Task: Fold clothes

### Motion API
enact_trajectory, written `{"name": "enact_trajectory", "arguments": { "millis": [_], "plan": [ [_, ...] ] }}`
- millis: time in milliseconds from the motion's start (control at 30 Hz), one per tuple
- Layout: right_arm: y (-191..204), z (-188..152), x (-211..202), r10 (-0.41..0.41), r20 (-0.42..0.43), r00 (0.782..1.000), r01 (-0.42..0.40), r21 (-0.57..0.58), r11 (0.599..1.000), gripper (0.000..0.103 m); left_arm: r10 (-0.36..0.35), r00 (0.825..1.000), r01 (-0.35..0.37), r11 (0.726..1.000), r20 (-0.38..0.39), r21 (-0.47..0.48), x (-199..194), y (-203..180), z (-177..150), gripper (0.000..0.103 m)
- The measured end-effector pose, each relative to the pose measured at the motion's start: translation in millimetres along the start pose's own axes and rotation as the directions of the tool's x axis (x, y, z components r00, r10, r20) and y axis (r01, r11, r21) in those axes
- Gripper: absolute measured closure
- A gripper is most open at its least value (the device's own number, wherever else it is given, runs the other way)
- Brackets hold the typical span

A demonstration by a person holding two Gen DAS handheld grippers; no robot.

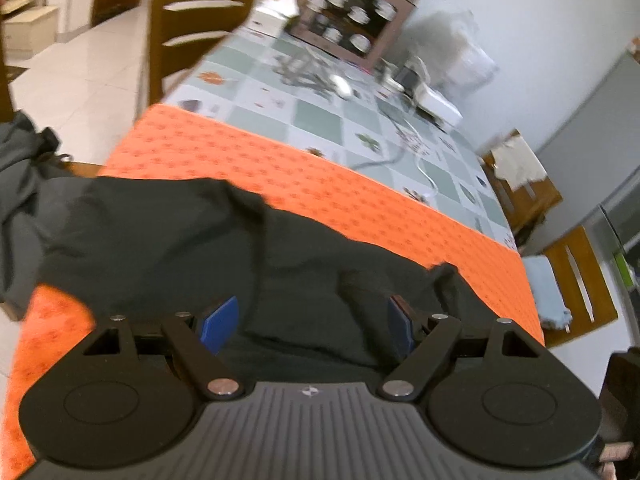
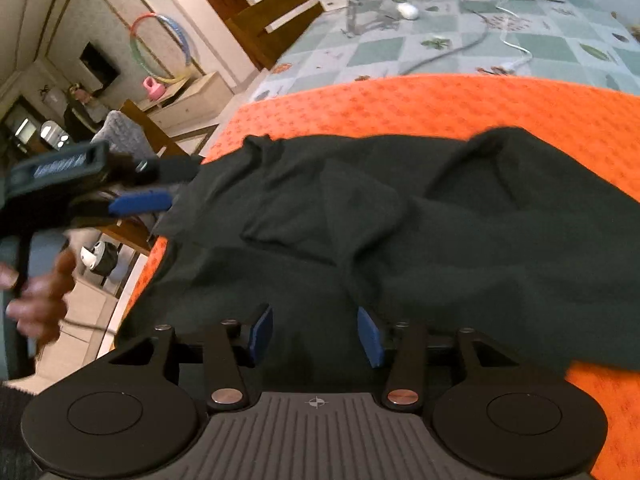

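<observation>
A black garment [image 1: 168, 232] lies crumpled on the orange cloth [image 1: 320, 184] that covers the near end of the table. My left gripper [image 1: 311, 328] hovers over the garment's near edge, open, its blue pads [image 1: 220, 328] wide apart with fabric beneath them. In the right wrist view the same garment [image 2: 440, 240] spreads across the orange cloth [image 2: 440, 100] in loose folds. My right gripper [image 2: 316, 336] is open just above its near edge. The left gripper [image 2: 172, 186] shows there at the garment's left end, held by a person's hand [image 2: 36, 300].
Beyond the orange cloth, the checked tablecloth [image 1: 320, 120] carries cables, a white mouse [image 1: 342, 84], a white box [image 1: 436, 104] and a cabinet of cups [image 1: 356, 12]. Wooden chairs [image 1: 192, 32] stand around the table. A grey garment [image 1: 16, 160] hangs at the left.
</observation>
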State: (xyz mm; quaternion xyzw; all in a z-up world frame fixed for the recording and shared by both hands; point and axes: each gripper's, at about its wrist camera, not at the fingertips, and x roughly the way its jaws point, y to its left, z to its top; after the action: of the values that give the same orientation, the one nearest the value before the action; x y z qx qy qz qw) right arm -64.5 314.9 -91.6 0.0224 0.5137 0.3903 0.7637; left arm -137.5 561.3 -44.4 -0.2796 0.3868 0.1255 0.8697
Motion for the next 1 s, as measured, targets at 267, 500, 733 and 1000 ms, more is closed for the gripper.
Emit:
{"name": "enact_trajectory", "arguments": {
  "millis": [267,500,733,1000],
  "plan": [
    [-40,-21,-34,-0.080,0.025,0.996,0.076,0.136,0.988,0.052,-0.019,1.000,0.021,0.987,-0.018,0.160,48,-72,-6,0.018],
    [-73,-36,-72,-0.146,0.057,0.988,0.131,0.220,0.967,0.052,0.028,0.999,-0.021,0.944,-0.017,0.328,85,-123,-26,0.018],
    [-104,-51,-98,-0.206,0.047,0.977,0.186,0.275,0.943,0.052,0.139,0.990,-0.116,0.884,-0.017,0.453,128,-154,-49,0.019],
    [-122,-54,-113,-0.239,0.040,0.970,0.219,0.280,0.935,0.052,0.157,0.982,-0.182,0.942,0.107,0.283,117,-133,-54,0.092]
  ]
}}
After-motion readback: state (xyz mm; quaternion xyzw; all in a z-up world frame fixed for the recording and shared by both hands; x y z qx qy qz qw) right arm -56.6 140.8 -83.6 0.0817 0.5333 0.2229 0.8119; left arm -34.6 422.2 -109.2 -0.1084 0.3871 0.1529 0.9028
